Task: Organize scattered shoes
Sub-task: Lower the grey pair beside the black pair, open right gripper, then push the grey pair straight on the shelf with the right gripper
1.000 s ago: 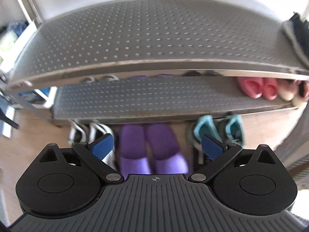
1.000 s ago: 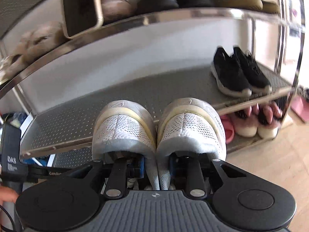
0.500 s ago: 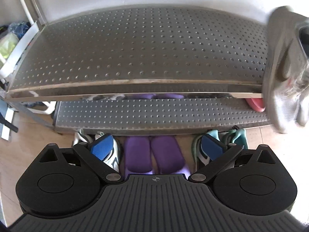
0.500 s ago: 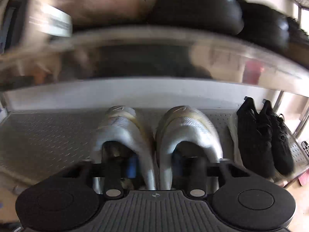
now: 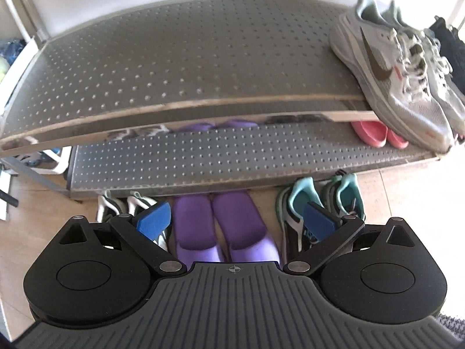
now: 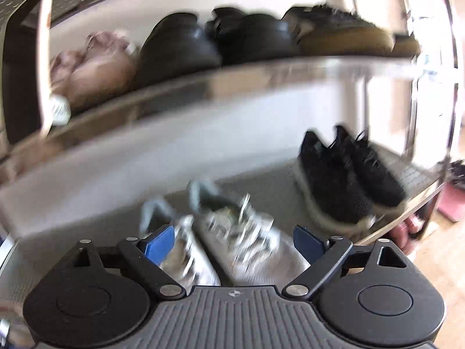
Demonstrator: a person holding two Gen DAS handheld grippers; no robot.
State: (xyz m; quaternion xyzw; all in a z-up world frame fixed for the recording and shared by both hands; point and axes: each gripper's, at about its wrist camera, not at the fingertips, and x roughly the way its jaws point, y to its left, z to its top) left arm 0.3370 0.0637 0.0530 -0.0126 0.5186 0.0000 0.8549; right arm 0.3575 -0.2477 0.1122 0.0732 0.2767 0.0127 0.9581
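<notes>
A pair of grey-white sneakers [image 5: 401,78] stands on the perforated metal shelf [image 5: 174,67] at its right end, toes over the front edge. In the right wrist view the same sneakers [image 6: 232,235] sit just beyond my right gripper [image 6: 234,240], which is open and empty, its blue pads either side of them without touching. My left gripper [image 5: 235,219] is open and empty, held above purple slippers [image 5: 221,226] on the floor. The right wrist view is blurred.
Black sneakers [image 6: 348,177] stand right of the grey pair. Dark and pink shoes [image 6: 180,46] fill the shelf above. Pink slippers [image 5: 375,133] sit on the lower shelf [image 5: 203,157]. Teal sneakers [image 5: 319,203] and white-black sneakers [image 5: 122,206] lie on the wooden floor.
My right gripper has let go of the grey sneakers, opened and drawn back; they now stand on the shelf. The left gripper stays open and has drifted slightly.
</notes>
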